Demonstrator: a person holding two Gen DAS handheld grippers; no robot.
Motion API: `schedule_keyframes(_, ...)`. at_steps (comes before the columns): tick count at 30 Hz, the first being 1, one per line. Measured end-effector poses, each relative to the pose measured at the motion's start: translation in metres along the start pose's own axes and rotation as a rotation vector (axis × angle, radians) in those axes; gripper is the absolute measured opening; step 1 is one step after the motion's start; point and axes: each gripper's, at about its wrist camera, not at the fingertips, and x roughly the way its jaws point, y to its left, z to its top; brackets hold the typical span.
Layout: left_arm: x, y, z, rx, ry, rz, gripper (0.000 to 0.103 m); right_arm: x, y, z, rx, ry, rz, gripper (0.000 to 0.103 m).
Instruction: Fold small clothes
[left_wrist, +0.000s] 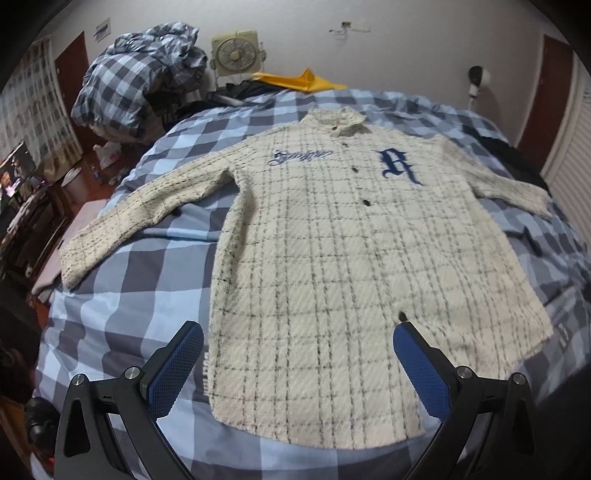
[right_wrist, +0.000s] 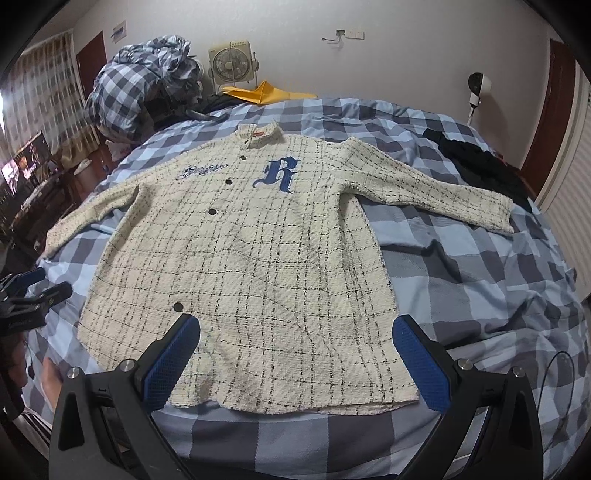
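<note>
Jacket (left_wrist: 332, 258) lies flat, front up, on the checked bed (left_wrist: 147, 295), sleeves spread. We hold our left gripper (left_wrist: 298, 334) wide open near its hem, empty; our right gripper (right_wrist: 295, 326) likewise gapes there. Beyond the collar sits a fan (right_wrist: 231, 62), perhaps unplugged-looking, hard to tell.

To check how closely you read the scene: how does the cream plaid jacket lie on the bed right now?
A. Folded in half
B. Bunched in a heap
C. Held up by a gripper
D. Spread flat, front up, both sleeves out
D: the jacket lies flat with its blue letter R facing up, sleeves spread to both sides, and both grippers open and empty.
</note>
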Motion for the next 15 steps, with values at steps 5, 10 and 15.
schedule_keyframes(5,0.006,0.001,0.003,-0.014,-0.078,-0.008,0.103,0.001,-0.001,-0.001,0.016,-0.001,-0.001,0.102)
schedule_keyframes(10,0.012,0.001,-0.004,0.04,-0.05,-0.005,0.103,0.004,0.002,0.001,0.0,0.01,-0.017,0.102)
schedule_keyframes(15,-0.003,0.006,0.001,0.016,-0.097,-0.036,0.103,0.012,0.004,0.003,-0.013,0.061,-0.04,0.102)
